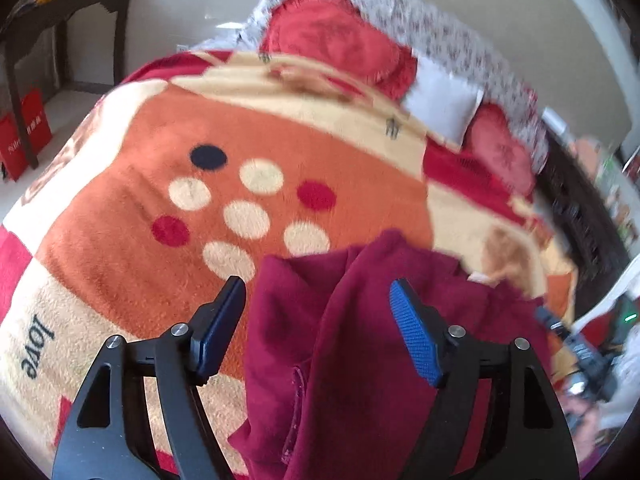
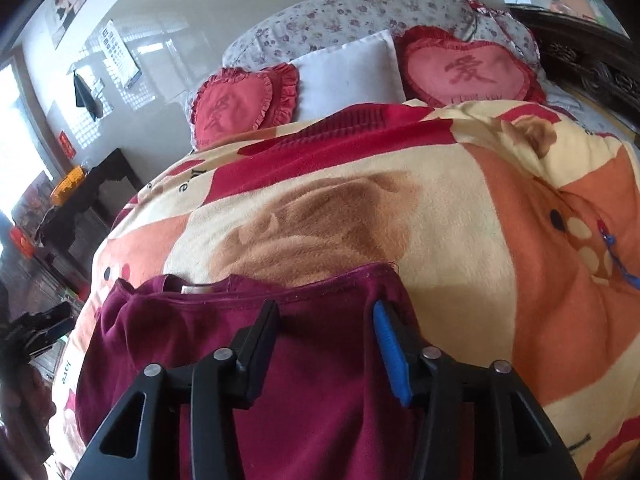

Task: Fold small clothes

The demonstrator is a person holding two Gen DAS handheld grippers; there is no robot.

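- Left wrist view: a dark side table [image 1: 68,12] stands at the far left against the wall, with red bags [image 1: 28,128] on the floor below it.
- The bed's fleece blanket [image 1: 140,240], orange and cream with round dots and the word "love", fills the middle of this view.
- The left gripper [image 1: 320,320] has its jaws spread wide apart, released, with a raised fold of the maroon garment [image 1: 340,360] bunched in the gap between them; neither finger is seen pressing the cloth.
- The maroon garment lies crumpled on the blanket at the near edge of the bed, running off the lower frame.
- At the head of the bed sit 2 red cushions [image 1: 336,40] and a white pillow [image 1: 440,108]; this view is motion-blurred.
- Right wrist view: the same maroon garment [image 2: 200,340] lies flatter here, its neckline with a pale label facing the pillows.
- The right gripper [image 2: 326,344] hovers over the garment's upper right part, jaws parted and holding nothing.
- Bare blanket [image 2: 520,240] extends to the right of the garment, and a heart-shaped cushion [image 2: 472,72] lies beyond.
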